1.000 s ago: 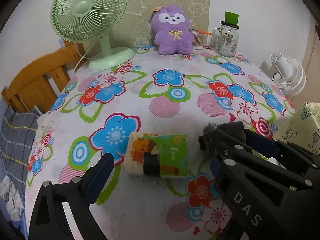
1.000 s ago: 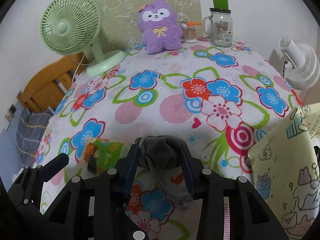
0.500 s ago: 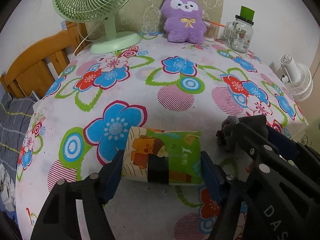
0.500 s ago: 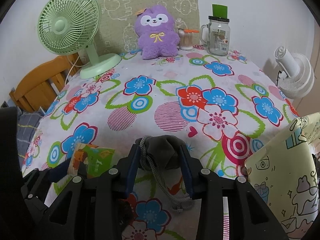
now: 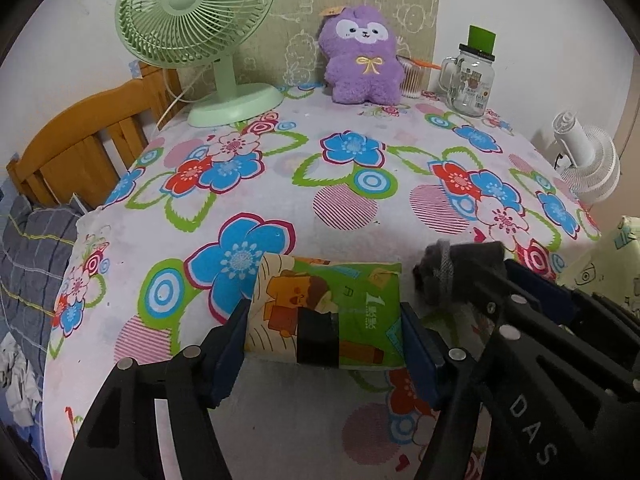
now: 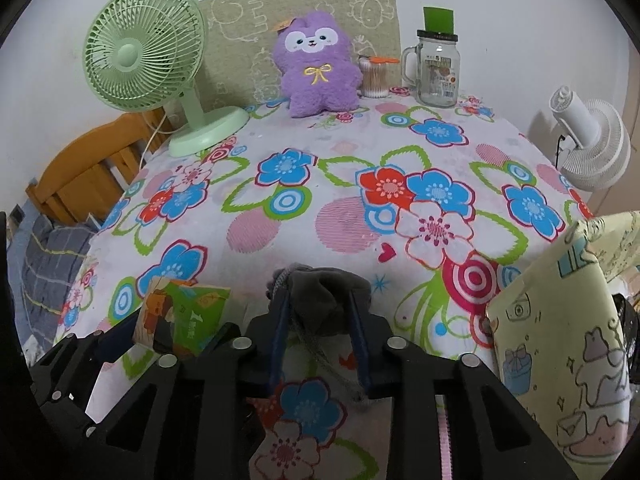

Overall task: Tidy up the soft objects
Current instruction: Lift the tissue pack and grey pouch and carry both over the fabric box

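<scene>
While the left gripper has its two blue-padded fingers pressed against the short ends of a green tissue pack, the pack sits squeezed between them at the near edge of the flowered tablecloth. The pack is printed with an orange cartoon figure and crossed by a black band. From the right wrist view the same pack shows at lower left, inside the black frame of the left gripper.

The right gripper is clamped on a grey drawstring pouch, whose bunched top sticks out past the fingertips while a grey cord trails down between the fingers. In the left wrist view the pouch appears just to the right of the tissue pack, near it; whether the two touch cannot be told.

At the far side of the table a purple plush toy sits upright against a beige cartoon-printed board. Left of it stands a green desk fan; right of it are a small jar of cotton swabs and a glass mug jar with a green straw lid. A white fan stands off the table at right, a wooden chair at left. A pale yellow cartoon-printed bag stands at the near right of the right wrist view
</scene>
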